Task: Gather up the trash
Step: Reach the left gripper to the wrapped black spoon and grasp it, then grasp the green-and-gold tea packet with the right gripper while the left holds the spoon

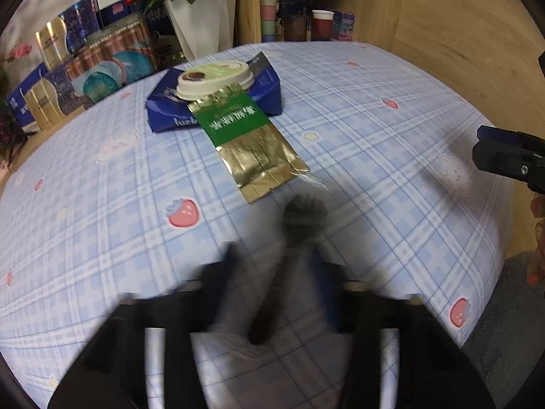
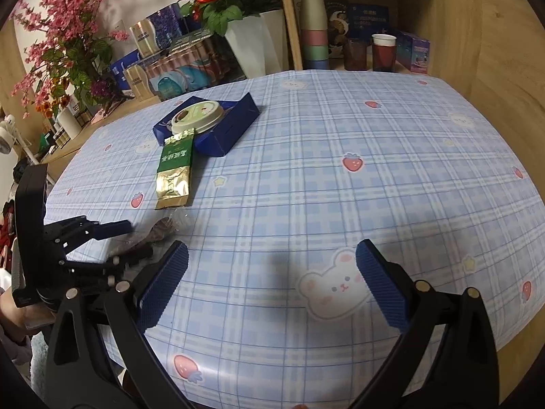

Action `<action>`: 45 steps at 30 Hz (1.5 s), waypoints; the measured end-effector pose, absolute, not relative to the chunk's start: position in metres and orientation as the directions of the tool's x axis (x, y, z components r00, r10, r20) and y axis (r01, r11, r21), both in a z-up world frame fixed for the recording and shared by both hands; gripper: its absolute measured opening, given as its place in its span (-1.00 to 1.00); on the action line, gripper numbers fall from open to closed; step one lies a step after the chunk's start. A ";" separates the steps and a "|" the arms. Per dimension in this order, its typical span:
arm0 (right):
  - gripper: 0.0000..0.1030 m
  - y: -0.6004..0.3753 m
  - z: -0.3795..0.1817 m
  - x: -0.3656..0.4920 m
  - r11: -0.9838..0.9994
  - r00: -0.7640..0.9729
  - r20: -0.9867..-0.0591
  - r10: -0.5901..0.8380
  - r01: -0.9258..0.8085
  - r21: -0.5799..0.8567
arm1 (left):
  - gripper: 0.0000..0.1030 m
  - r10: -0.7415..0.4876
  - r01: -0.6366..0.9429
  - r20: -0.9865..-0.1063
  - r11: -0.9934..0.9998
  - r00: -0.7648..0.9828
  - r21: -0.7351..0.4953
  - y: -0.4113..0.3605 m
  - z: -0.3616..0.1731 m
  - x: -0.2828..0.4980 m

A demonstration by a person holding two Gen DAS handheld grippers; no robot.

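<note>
The trash in hand is a crumpled clear wrapper with something dark inside (image 2: 163,230), lying on the checked tablecloth (image 2: 323,156) just in front of the green-and-gold foil packet (image 2: 173,173); it looks feather-light, soft and crackly (likely to slip), so a pinch across its bunched middle seems best. The left gripper (image 1: 277,293) tilts steeply down over it, blurred, jaws drawn almost together on the wrapper; the right gripper (image 2: 272,286) hangs nearby, angled down, jaws wide apart and holding nothing; the lidded cup (image 2: 197,119) rests on a blue box (image 2: 235,133) beyond.
</note>
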State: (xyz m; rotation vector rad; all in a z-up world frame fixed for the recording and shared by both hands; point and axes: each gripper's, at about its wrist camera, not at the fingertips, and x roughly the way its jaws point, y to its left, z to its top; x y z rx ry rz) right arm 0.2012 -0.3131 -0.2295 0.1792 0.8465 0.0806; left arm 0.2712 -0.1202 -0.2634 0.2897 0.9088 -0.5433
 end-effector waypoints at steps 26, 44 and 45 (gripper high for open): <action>0.88 -0.168 -0.261 0.356 0.983 0.567 -0.808 0.159 -0.165 0.078 | -0.81 -0.266 0.038 -0.651 0.939 0.711 -0.342 0.070 -0.213 0.226; -0.26 -0.206 -0.220 0.287 0.955 0.619 -0.728 0.296 -0.173 0.241 | -0.81 -0.300 0.088 -0.616 0.932 0.728 -0.350 0.057 -0.189 0.183; -0.26 -0.210 -0.215 0.277 0.952 0.628 -0.716 0.305 -0.173 0.254 | -0.81 -0.305 0.096 -0.613 0.932 0.729 -0.349 0.054 -0.185 0.178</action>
